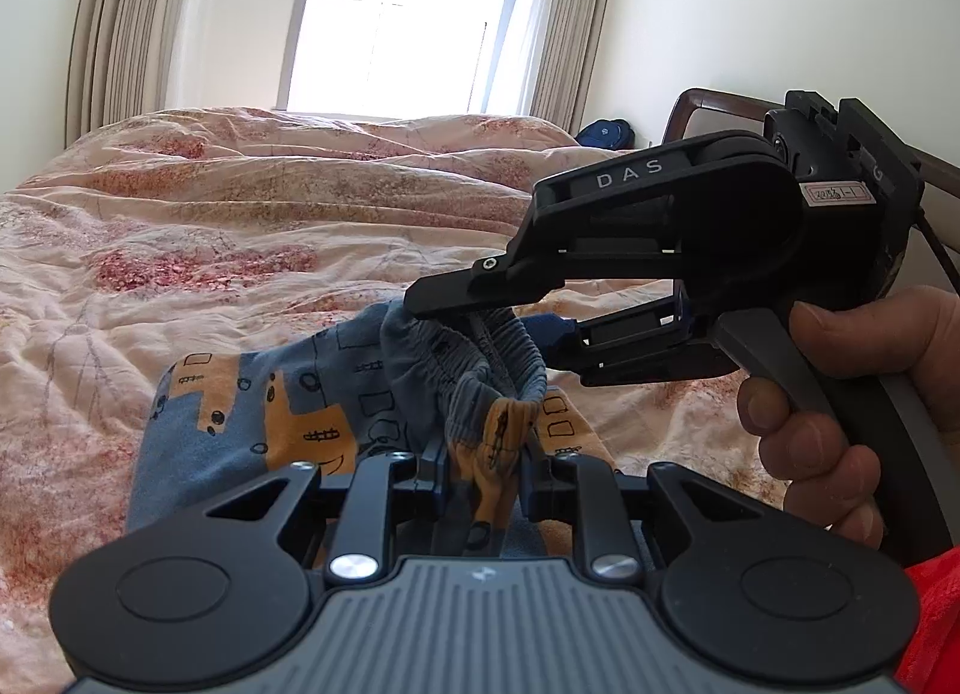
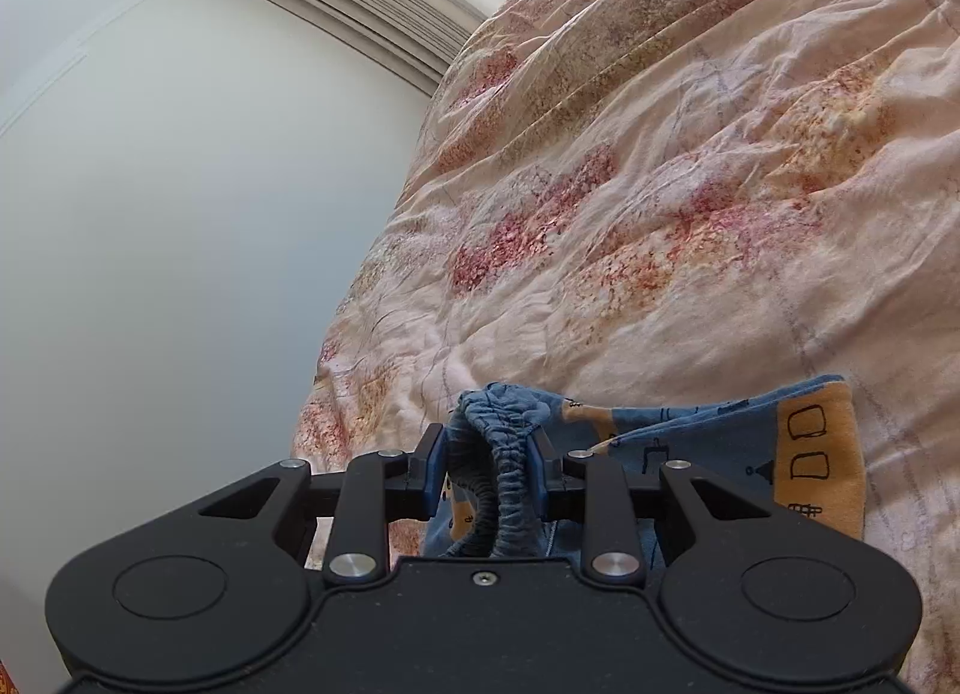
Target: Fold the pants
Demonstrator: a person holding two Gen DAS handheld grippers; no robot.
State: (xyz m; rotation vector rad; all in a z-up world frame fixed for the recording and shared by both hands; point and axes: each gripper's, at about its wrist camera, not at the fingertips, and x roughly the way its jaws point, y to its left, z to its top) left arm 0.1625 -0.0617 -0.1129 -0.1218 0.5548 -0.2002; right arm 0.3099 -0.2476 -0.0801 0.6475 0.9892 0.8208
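The pants [image 1: 252, 412] are blue with orange patches and black doodles, and lie on the bed. My left gripper [image 1: 483, 463] is shut on a bunched fold of the pants near the waistband. My right gripper [image 2: 489, 460] is shut on the gathered elastic waistband [image 2: 501, 454]. In the left wrist view the right gripper [image 1: 432, 304] comes in from the right, held by a hand, and pinches the waistband [image 1: 498, 358] just above my left fingers. The rest of the pants [image 2: 780, 454] trails to the right in the right wrist view.
A rumpled pink floral quilt [image 1: 240, 226] covers the bed. A window [image 1: 396, 16] with beige curtains stands behind it. A dark wooden headboard [image 1: 708, 100] and a blue bag [image 1: 606, 133] are at the right. A white wall [image 2: 180, 214] lies past the bed's edge.
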